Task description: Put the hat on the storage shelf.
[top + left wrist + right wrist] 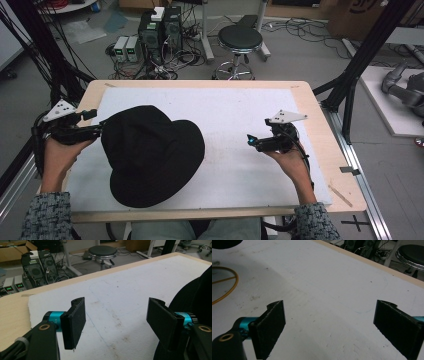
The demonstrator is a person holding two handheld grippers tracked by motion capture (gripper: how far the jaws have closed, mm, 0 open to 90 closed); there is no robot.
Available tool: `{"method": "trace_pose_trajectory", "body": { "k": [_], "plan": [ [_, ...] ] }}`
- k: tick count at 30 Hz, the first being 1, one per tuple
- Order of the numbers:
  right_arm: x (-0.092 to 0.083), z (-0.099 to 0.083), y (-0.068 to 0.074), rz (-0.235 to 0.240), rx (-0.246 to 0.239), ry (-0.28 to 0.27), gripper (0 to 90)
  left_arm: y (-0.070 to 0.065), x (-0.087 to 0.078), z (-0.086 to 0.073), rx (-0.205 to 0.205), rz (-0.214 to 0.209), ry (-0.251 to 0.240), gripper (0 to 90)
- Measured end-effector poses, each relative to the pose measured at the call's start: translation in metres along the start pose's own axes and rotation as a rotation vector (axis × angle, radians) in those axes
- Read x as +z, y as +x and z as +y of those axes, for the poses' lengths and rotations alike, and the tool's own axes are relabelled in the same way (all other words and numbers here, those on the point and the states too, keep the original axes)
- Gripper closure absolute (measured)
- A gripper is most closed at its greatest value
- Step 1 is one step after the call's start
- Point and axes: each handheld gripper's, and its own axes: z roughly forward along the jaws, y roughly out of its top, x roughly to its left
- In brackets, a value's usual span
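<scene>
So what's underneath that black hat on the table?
The black hat lies on a white mat covering the wooden table. Whatever is beneath its crown is hidden.

Robotics lab — computer towers (160, 29) and power supplies (127, 48) on bare floor, tangled cables (170, 62), black framing posts (362, 55), round stool (240, 39), padded wooden desk (320, 115).

high: overhead, facing forward-down | tool views: low, close, perhaps level | shared: white mat (240, 150)
</scene>
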Motion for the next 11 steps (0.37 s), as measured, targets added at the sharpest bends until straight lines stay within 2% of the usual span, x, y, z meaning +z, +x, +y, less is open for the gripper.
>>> {"method": "trace_pose_trajectory", "body": {
  "k": [11],
  "plan": [
    [-0.0012, -0.0001, -0.002, 0.002, 0.003, -0.01, 10.2, -0.0003, 0.002, -0.0019, 0.006, 0.009, 0.007, 32.0]
  ]
}}
